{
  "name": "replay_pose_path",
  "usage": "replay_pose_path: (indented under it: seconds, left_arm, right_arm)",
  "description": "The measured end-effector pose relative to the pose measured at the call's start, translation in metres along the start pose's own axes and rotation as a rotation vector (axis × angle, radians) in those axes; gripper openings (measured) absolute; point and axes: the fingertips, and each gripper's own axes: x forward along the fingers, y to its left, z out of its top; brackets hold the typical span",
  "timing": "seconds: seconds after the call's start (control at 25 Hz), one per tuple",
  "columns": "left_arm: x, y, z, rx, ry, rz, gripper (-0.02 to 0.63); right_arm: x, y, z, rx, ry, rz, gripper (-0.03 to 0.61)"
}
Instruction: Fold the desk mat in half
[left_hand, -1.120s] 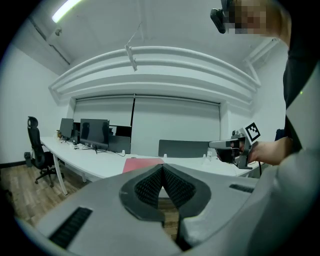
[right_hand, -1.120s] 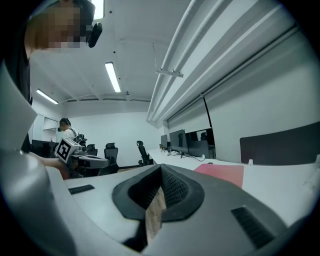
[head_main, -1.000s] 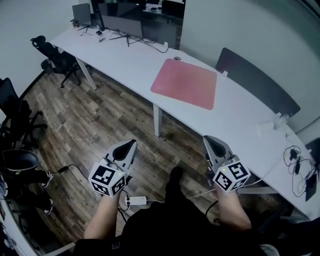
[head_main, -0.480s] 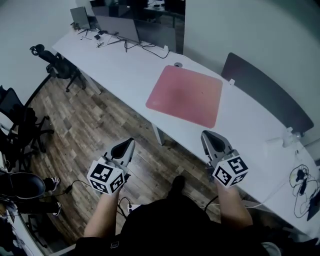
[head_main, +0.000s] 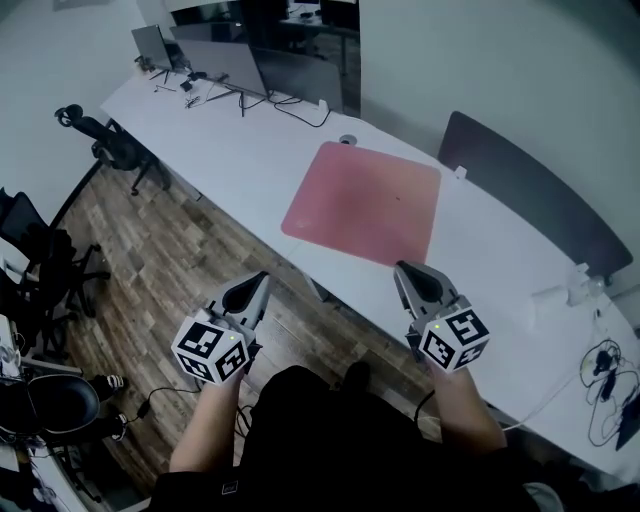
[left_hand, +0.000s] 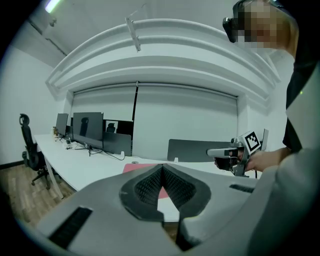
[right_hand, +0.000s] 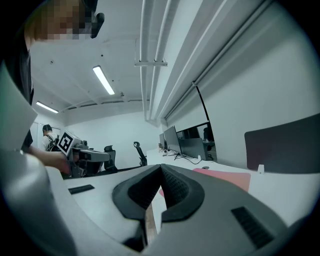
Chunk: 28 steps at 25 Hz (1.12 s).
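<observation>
The person's dark-clothed body fills the bottom of the head view. Ahead of it, the left gripper (head_main: 260, 282) hangs over the wood-plank floor (head_main: 180, 260). Its own view shows its ribbed fingers (left_hand: 148, 186) pressed together with nothing between them. The right gripper (head_main: 404, 270) is level with it, and its fingers (right_hand: 175, 186) are likewise closed and empty.

Both tips point toward the long white counter (head_main: 250, 140). The flat pink rectangular desk mat (head_main: 365, 203) lies spread on it, close to the near edge and not yet folded. It is forward of both grippers. The right one is nearer: its tip sits at the counter's near edge, just short of the mat's near right corner. The left one is well off the counter, left of the mat's near left corner.

The mat seems slightly longer along the counter than across it, though the steep angle makes that uncertain. A fold would likely start from the near edge or the near corners.

The right tip's height above the counter cannot be judged, and each gripper view shows only a sliver of the mat. Beyond the mat a dark grey divider panel (head_main: 530, 195) stands along the far edge. Dark monitors (head_main: 285, 70) crowd the far left end.
</observation>
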Motion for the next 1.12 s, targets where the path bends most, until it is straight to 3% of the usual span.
replay_pose_path:
  seconds: [0.24,0.6,1.12]
  left_arm:
    - [0.02,0.011,0.009,0.005,-0.018,-0.027,0.003]
    - [0.069,0.04,-0.001,0.003,0.013,-0.139,0.003]
    - [0.106,0.122,-0.011,0.044,0.073,-0.254,0.003]
  right_arm:
    - [0.003,-0.018,-0.002,-0.005,0.033,-0.061,0.002]
    - [0.032,-0.03,-0.016,-0.074,0.128,-0.153,0.004]
    - [0.13,-0.007,-0.037,-0.129,0.272,-0.171,0.093]
